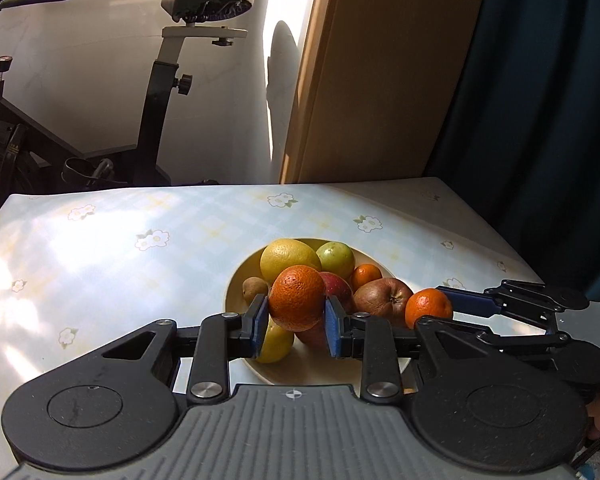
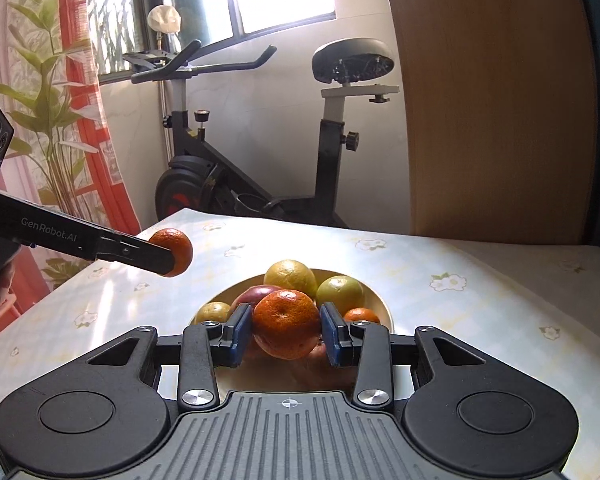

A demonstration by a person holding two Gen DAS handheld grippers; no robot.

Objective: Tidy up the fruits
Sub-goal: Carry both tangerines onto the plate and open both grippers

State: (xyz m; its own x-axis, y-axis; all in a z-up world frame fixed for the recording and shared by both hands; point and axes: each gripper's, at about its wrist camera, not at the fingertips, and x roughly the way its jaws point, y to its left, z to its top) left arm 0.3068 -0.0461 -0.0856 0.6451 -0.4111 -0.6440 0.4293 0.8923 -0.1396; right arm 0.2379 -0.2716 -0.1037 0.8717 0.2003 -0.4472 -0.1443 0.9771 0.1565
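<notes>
A cream bowl (image 1: 236,280) (image 2: 374,294) on the flowered table holds a yellow citrus (image 1: 288,258) (image 2: 290,276), a green fruit (image 1: 336,258) (image 2: 340,292), a red apple (image 1: 336,284), a brown apple (image 1: 384,296), a kiwi (image 1: 254,288) and a small mandarin (image 1: 366,276) (image 2: 362,315). My left gripper (image 1: 297,320) is shut on a mandarin (image 1: 297,298) above the bowl's near side; it also shows in the right wrist view (image 2: 172,252). My right gripper (image 2: 286,336) is shut on another mandarin (image 2: 287,324) (image 1: 428,307) above the bowl.
The table (image 1: 140,272) carries a pale checked cloth with flowers. An exercise bike (image 2: 228,176) stands behind the table. A wooden panel (image 1: 380,80) and a dark curtain (image 1: 540,100) stand at the back right. A plant (image 2: 48,92) is at the left.
</notes>
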